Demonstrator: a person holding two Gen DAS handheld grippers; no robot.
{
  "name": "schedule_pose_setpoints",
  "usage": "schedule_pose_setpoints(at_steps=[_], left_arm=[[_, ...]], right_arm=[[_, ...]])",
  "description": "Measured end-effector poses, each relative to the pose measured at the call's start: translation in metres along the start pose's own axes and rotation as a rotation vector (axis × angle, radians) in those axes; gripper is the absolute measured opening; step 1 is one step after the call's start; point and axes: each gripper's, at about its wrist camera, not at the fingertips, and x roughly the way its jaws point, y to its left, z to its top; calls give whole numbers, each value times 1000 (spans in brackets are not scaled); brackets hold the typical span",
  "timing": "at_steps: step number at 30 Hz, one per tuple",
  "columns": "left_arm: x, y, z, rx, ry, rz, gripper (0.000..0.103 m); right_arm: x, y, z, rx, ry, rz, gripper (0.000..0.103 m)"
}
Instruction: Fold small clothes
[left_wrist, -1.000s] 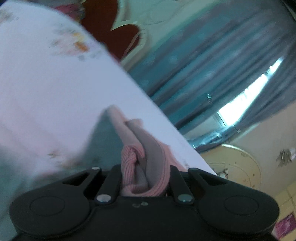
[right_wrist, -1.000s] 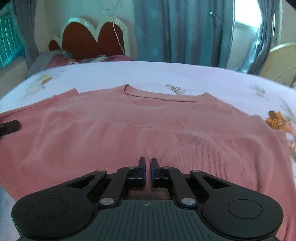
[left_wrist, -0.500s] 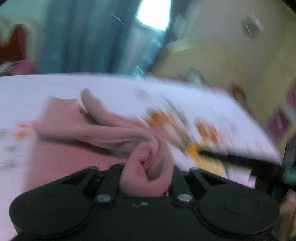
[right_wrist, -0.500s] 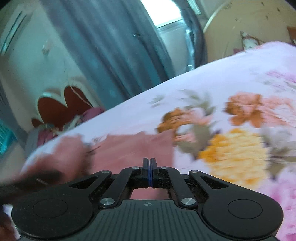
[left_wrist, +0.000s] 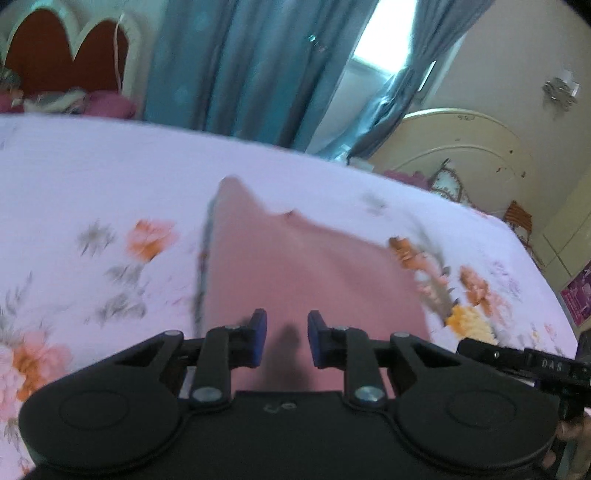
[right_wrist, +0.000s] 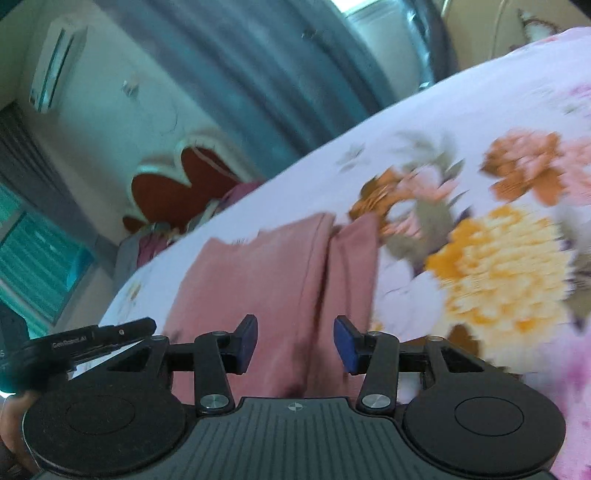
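Observation:
A pink knit top (left_wrist: 295, 258) lies folded into a narrow strip on the flowered bedsheet (left_wrist: 92, 184). Just above its near end hovers my left gripper (left_wrist: 286, 321); its jaws stand a little apart and are closing, with nothing pinched between the blue pads. In the right wrist view the same pink top (right_wrist: 266, 280) shows two layers with a seam between them. My right gripper (right_wrist: 293, 326) hangs over its near edge, jaws opening and nothing between them. Each gripper appears at the edge of the other's view: the right gripper (left_wrist: 517, 360) and the left gripper (right_wrist: 92, 339).
The bedsheet (right_wrist: 480, 110) stretches wide on both sides of the top. A red headboard (left_wrist: 55, 55) with pillows (left_wrist: 92, 103) stands at the far end. Blue curtains (left_wrist: 240, 66) and a cream rounded bed end (left_wrist: 461, 155) lie beyond the bed.
The left gripper has let go of the bunched pink cloth, which now lies flat and folded. The right gripper has gone from shut to open. Both views swung sideways across the bed.

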Motion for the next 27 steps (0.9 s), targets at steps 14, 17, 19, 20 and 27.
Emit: schedule_pose_setpoints(at_steps=[14, 17, 19, 20, 27], left_arm=[[21, 35, 3, 56, 27, -65, 21], [30, 35, 11, 89, 37, -103, 19], [25, 30, 12, 129, 8, -151, 19], [27, 27, 11, 142, 16, -178, 19], [48, 26, 9, 206, 91, -198, 18]], right_arm=[[86, 24, 17, -134, 187, -44, 12], [79, 47, 14, -222, 147, -108, 11], [54, 63, 14, -282, 71, -138, 11], [40, 69, 11, -315, 45, -166, 11], [58, 31, -8, -182, 78, -239, 18]])
